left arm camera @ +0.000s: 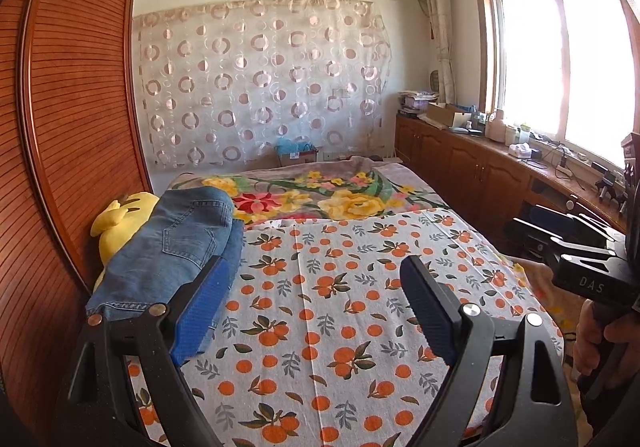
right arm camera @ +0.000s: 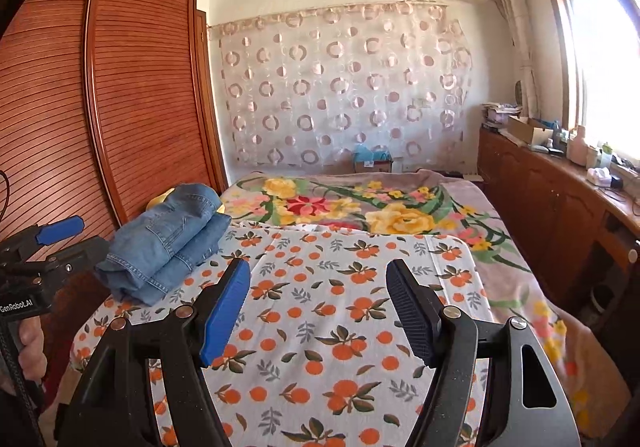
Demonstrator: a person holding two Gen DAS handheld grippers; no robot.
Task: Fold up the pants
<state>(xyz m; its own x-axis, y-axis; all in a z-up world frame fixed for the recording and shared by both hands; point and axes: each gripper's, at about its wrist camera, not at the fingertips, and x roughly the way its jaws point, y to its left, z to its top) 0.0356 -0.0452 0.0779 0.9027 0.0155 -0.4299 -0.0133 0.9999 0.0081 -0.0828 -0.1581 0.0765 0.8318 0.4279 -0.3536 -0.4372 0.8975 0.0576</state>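
At the far left stands the slatted wooden wardrobe, and against its foot lies a yellow plush toy, mostly hidden under the one pair of folded jeans. The jeans rest on the left edge of the bed, partly on the orange-print sheet, folded into a stack. They lie just past my left gripper, beyond and left of its blue finger, which overlaps their near corner in the left wrist view; whether it touches I cannot tell. My left fingers are spread wide with nothing between them, only sheet.

From the right wrist view the jeans sit well left of my right gripper, apart from its fingers, which are also released and empty. Two grippers, two fingers each. Further right, a floral blanket covers the bed's far part, then a cluttered wooden bench under the window, its small items too blurred to name. My right hand is cut off at the edge.
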